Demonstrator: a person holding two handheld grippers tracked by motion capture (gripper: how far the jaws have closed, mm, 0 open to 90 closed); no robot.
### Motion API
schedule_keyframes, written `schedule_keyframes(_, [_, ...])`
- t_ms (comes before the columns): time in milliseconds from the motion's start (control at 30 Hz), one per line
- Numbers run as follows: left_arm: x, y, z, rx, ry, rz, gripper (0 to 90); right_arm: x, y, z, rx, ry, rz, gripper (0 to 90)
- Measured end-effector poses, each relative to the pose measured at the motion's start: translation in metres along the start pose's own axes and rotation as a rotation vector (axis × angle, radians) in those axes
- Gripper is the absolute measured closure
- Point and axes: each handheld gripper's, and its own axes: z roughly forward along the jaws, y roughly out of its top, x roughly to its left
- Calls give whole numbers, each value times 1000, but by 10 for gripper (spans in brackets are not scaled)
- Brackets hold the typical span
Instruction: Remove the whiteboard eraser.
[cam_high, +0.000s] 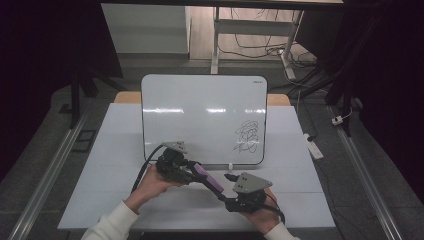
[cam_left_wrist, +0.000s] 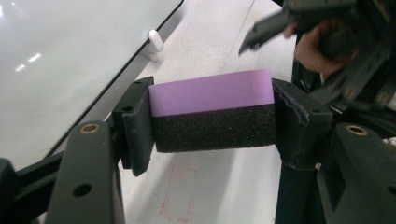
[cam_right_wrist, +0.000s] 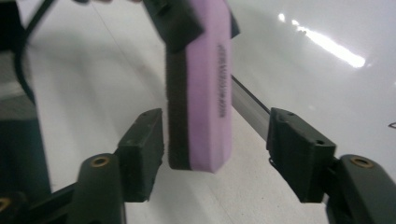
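The eraser (cam_left_wrist: 212, 112) has a smooth, matt purple plastic back over coarse, porous black foam. The whiteboard (cam_high: 200, 110) is glossy and smooth, throwing back the ceiling lights, with a thin dark rim. The left gripper (cam_left_wrist: 212, 126) looks like matt black plastic, its pads faced with rough, fuzzy fabric. The table (cam_high: 115, 165) top is pale and dull.

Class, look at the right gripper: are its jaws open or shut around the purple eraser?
Open. The right gripper's pads stand clear of the purple eraser; the left gripper clamps it.
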Motion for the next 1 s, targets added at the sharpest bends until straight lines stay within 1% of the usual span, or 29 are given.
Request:
schedule_keyframes(133, [-3, -1, -3, 12, 12, 51, 377, -11, 0, -6, -16, 27, 48, 314])
schedule_keyframes(233, [-4, -2, -4, 14, 14, 69, 378, -18, -1, -8, -22, 59, 87, 303])
schedule_keyframes(333, [-5, -3, -5, 16, 15, 89, 378, -23, -1, -9, -29, 81, 118, 303])
schedule_keyframes(500, [-7, -4, -8, 14, 5, 124, 379, -28, 1, -13, -30, 109, 134, 305])
schedule_keyframes(633, [-8, -5, -8, 15, -5, 152, 379, -30, 3, -14, -21, 145, 149, 302])
schedule_keyframes(733, [-10, -5, -7, 18, -17, 172, 379, -30, 4, -13, -8, 174, 150, 299])
schedule_keyframes(1000, [-14, -6, -4, 38, -38, 221, 379, -30, 8, -12, 22, 231, 148, 279])
